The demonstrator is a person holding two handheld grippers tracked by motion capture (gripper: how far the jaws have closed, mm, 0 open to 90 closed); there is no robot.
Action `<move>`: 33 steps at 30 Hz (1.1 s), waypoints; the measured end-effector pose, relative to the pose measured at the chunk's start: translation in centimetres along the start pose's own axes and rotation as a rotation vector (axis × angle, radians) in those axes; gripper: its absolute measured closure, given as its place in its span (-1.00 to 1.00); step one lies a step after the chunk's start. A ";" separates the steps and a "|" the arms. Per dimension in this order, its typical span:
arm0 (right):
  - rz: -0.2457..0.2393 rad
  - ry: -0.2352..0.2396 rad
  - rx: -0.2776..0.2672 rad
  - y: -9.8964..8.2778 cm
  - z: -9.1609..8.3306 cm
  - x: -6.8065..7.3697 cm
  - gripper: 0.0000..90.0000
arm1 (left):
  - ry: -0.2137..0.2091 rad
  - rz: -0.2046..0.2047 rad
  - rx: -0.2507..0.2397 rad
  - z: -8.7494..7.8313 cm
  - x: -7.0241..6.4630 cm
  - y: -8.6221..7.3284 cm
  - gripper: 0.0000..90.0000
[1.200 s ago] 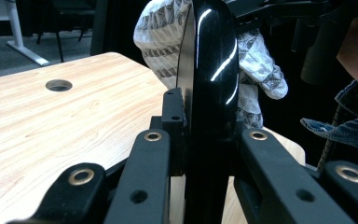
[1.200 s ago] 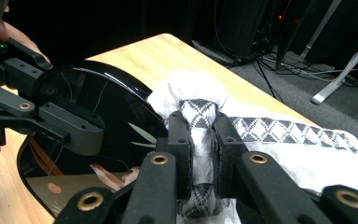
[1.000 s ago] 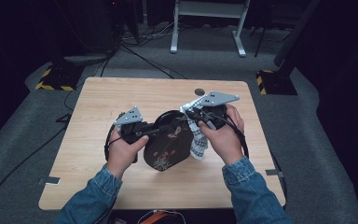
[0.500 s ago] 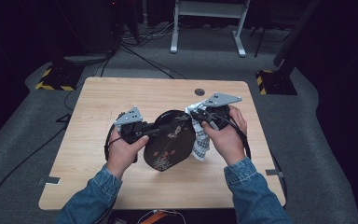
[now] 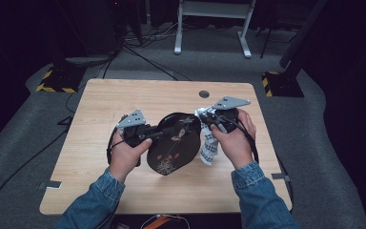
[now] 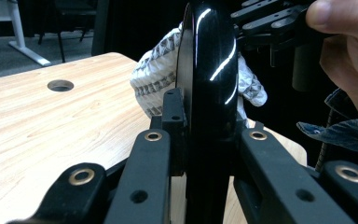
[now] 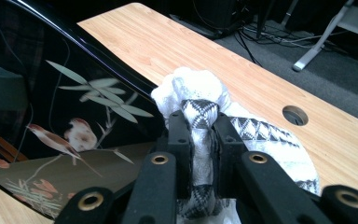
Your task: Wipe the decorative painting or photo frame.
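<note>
Left gripper (image 5: pixel 159 133): jaws pinching rim of black lacquered plate (image 5: pixel 174 143) with bird-and-leaf painting, held on edge | right gripper (image 5: pixel 205 119): jaws clamping white patterned cloth (image 7: pixel 200 116) against plate | wooden table (image 5: pixel 100 109) below.

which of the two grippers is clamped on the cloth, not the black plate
The right gripper: its jaws pinch the white patterned cloth. The left gripper instead grips the black lacquered plate by its rim.

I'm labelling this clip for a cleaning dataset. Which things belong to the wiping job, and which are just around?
In use: glossy black lacquer plate painted with birds, white patterned cloth, left gripper, right gripper.

Just around: wooden table, white metal stand on the floor.
</note>
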State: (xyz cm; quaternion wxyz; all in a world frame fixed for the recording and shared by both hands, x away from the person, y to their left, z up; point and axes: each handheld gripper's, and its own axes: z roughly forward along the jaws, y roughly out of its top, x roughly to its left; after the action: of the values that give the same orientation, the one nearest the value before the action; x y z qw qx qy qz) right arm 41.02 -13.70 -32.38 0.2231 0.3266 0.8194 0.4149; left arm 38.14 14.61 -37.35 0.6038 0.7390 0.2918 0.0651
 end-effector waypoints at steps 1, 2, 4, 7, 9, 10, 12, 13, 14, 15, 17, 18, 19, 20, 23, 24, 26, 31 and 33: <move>0.003 -0.002 0.003 -0.1 0.0 -0.1 0.81 | 0.001 0.000 0.000 0.0 0.0 0.0 0.77; 0.003 -0.002 0.003 -0.1 0.0 -0.1 0.81 | 0.001 0.000 0.000 0.0 0.0 0.0 0.77; 0.005 -0.006 0.005 -0.3 0.0 -0.2 0.81 | 0.001 0.000 0.000 0.0 0.0 0.0 0.77; 0.011 -0.010 0.010 -0.4 0.1 -0.2 0.81 | 0.000 0.000 0.000 0.0 0.0 0.0 0.77; 0.013 -0.013 0.014 -0.6 0.1 -0.3 0.81 | 0.001 -0.001 -0.001 0.0 0.0 0.0 0.77; 0.014 -0.015 0.016 -0.7 0.1 -0.4 0.81 | 0.001 -0.001 -0.001 0.0 0.0 0.0 0.77; 0.017 -0.016 0.019 -0.9 0.2 -0.5 0.81 | 0.001 -0.002 -0.001 0.0 0.0 0.0 0.77; 0.017 -0.016 0.019 -0.9 0.2 -0.5 0.81 | 0.001 -0.002 -0.001 0.0 0.0 0.0 0.77; 0.019 -0.019 0.023 -1.0 0.2 -0.5 0.81 | 0.000 -0.002 -0.001 0.0 0.0 0.0 0.77; 0.021 -0.021 0.022 -1.0 0.3 -0.5 0.81 | 0.000 -0.002 -0.002 0.0 0.0 0.0 0.77; 0.023 -0.023 0.031 -1.2 0.3 -0.6 0.81 | 0.000 -0.001 -0.002 0.0 0.0 0.0 0.77; 0.023 -0.024 0.034 -1.3 0.4 -0.6 0.81 | 0.000 -0.001 -0.002 0.0 0.0 0.0 0.77; 0.022 -0.025 0.035 -1.4 0.4 -0.7 0.81 | 0.000 -0.001 -0.002 0.0 0.0 0.0 0.77; 0.026 -0.025 0.038 -1.4 0.4 -0.7 0.81 | 0.000 -0.001 -0.002 0.0 0.0 0.0 0.77; 0.027 -0.026 0.041 -1.6 0.5 -0.8 0.81 | 0.000 0.000 -0.001 0.0 0.0 0.0 0.77; 0.028 -0.026 0.045 -1.7 0.6 -0.8 0.81 | 0.000 0.000 -0.001 0.0 0.0 0.0 0.77; 0.032 -0.027 0.051 -1.8 0.7 -0.9 0.81 | 0.000 0.001 -0.001 0.0 0.0 0.0 0.77; 0.032 -0.030 0.064 -2.1 1.0 -0.9 0.81 | 0.003 0.004 0.000 0.0 0.0 0.0 0.77; 0.031 -0.032 0.071 -2.2 1.2 -1.0 0.81 | 0.003 0.003 0.000 0.0 0.0 0.0 0.77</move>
State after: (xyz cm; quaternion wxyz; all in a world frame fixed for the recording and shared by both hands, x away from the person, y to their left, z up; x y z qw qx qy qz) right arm 41.66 -14.74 -34.79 0.2179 0.3537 0.8248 0.3836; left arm 38.13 14.57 -37.37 0.6032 0.7393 0.2918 0.0672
